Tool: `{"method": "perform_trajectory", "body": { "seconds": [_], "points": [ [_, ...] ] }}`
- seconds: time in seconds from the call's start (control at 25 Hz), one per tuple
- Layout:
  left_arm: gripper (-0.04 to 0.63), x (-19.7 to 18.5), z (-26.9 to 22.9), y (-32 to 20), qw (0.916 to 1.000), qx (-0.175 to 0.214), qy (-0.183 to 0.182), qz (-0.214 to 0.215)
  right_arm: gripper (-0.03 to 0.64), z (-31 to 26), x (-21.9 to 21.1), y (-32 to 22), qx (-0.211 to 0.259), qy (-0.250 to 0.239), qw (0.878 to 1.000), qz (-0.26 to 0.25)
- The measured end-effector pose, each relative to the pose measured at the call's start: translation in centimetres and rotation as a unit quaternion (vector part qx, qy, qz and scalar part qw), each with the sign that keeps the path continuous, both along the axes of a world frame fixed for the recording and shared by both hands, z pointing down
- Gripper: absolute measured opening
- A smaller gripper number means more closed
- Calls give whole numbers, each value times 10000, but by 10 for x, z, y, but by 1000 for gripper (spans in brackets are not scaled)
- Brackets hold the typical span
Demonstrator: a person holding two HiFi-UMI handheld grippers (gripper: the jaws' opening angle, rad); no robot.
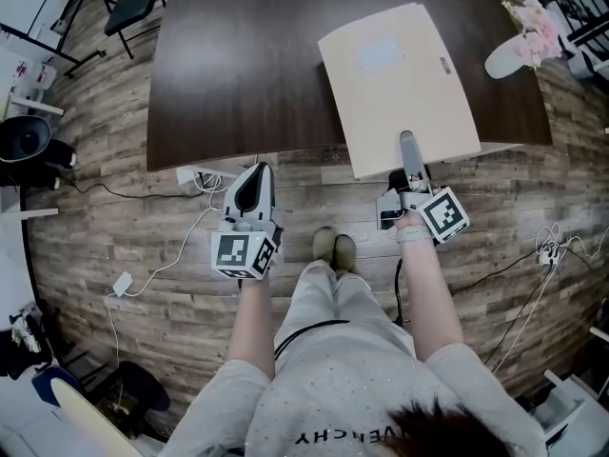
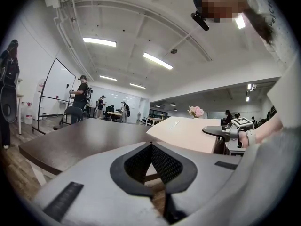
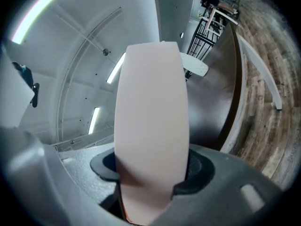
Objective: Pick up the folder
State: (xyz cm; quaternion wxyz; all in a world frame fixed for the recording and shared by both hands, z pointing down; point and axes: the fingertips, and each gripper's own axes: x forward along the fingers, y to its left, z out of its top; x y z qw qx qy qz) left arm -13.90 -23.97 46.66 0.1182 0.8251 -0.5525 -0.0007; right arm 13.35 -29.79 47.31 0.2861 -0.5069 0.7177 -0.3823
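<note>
We see the folder (image 1: 400,84), beige, closed, at the upper right of the head view. It lies over the right part of the dark brown table (image 1: 238,65), and its near end sticks out past the table's near edge, over the wood floor (image 1: 143,217). We can't tell whether its far edge touches the tabletop. The right gripper (image 1: 409,146) is at centre right, just below the folder, clamped on the middle of the near edge, one finger lying on top of the cover. In the right gripper view the folder (image 3: 150,117) fills the middle of the frame, running up from between the jaws of the right gripper (image 3: 150,173), with the pads pressed on both faces. The left gripper (image 1: 255,174) is at centre left, over the floor just below the table's near edge, well apart from the folder. In the left gripper view its fingers are together at the tips, nothing between them (image 2: 151,147). That same view shows the folder (image 2: 188,131) at right of centre, above the table edge, with the right gripper (image 2: 235,128) at its right end. Pink flowers (image 1: 535,29) sit at the upper right, beside the folder's far corner and not touching it. The person's shoes (image 1: 333,248) are at bottom centre, between the two grippers. White cables (image 1: 195,176) lie on the floor left of the left gripper.
</note>
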Motion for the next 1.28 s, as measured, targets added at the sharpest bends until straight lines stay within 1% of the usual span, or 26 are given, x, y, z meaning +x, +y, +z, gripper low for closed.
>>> {"method": "perform_trajectory", "body": {
  "seconds": [0.28, 0.6, 0.8, 0.96, 1.28],
  "points": [
    [-2, -1, -12, -7, 10000, 62, 14, -19, 267, -18, 11, 1, 115, 299, 9995, 20],
    [-2, 2, -25, -14, 9999, 111, 35, -39, 267, -37, 18, 0, 281, 1046, 9941, -70],
    [-2, 2, -39, -21, 9998, 184, 27, -57, 267, -58, 24, -4, 515, 1648, 9850, -46],
    [-2, -2, -49, -26, 9996, 263, 13, -58, 267, -70, 28, -5, 720, 1947, 9782, -9],
    [-2, -4, -63, -33, 9993, 371, -6, -60, 267, -90, 39, -6, 893, 2522, 9635, 98]
  ]
}}
